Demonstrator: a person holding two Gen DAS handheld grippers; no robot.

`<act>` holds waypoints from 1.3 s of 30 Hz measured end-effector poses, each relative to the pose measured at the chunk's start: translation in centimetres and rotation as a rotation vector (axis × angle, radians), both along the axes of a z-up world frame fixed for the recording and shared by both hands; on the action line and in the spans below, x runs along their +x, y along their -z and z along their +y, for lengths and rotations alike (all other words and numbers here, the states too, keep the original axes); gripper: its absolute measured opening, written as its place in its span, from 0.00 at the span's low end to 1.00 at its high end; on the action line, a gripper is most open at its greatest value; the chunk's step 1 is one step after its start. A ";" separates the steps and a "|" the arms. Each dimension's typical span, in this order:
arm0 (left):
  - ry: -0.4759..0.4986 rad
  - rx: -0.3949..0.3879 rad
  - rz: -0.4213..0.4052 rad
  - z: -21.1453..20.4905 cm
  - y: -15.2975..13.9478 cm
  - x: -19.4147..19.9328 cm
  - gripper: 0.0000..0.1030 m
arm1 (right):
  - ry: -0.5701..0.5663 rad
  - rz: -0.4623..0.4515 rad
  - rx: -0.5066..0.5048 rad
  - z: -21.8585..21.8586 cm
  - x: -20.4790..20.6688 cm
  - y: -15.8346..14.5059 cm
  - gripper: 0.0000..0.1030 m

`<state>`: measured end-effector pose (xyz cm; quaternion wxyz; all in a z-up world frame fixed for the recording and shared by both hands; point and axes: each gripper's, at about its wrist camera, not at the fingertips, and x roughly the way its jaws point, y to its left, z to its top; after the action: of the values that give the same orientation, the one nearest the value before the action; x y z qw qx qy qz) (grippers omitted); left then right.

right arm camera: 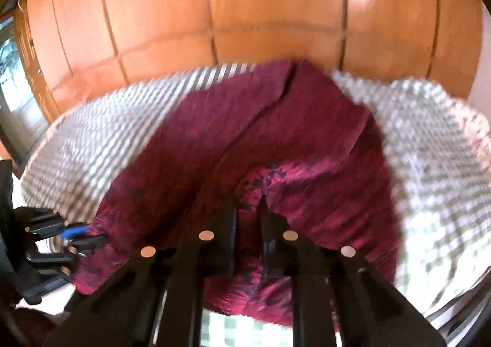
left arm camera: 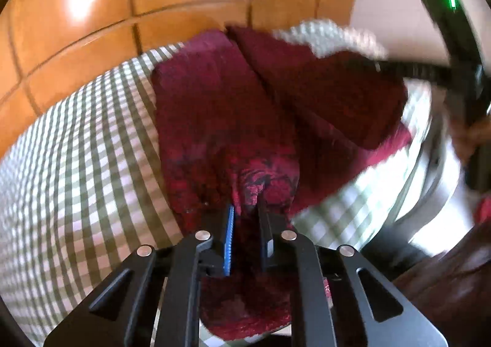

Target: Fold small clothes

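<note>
right tongs (left arm camera: 399, 67) blurred, checked cloth (right arm camera: 429, 147) smeared

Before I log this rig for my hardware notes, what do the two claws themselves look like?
Both are matte black with angular linkage arms that have slot cut-outs and round silver pivot pins. The left claw has narrow fingers lined with ribbed blue pads. The right claw looks the same in build; its pads are too blurred to judge. In the left view its black body shows a green light.

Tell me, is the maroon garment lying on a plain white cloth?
No, the maroon garment lies on a green-and-white checked cloth.
</note>
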<state>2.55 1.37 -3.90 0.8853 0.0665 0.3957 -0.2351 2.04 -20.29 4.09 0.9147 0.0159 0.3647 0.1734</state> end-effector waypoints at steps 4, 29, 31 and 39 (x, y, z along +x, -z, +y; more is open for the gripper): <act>-0.067 -0.187 -0.021 3.1 -4.1 1.6 0.10 | 0.106 -0.117 -0.118 -2.4 1.9 -2.6 0.10; -0.832 -0.046 0.104 22.2 -1.0 29.0 0.04 | 0.948 0.203 -0.223 -32.5 21.6 6.7 0.26; -0.908 -0.039 0.126 24.0 0.1 29.0 0.04 | 0.969 0.186 -0.172 -32.9 20.1 6.7 0.77; -0.849 -0.137 0.101 24.0 -0.6 22.4 0.41 | 0.693 0.207 -0.017 -27.3 14.3 6.5 0.82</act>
<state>24.92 25.38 -3.34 0.8853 -0.1729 0.4142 0.1213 16.32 -47.63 -2.39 0.8776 0.1482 0.4298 -0.1525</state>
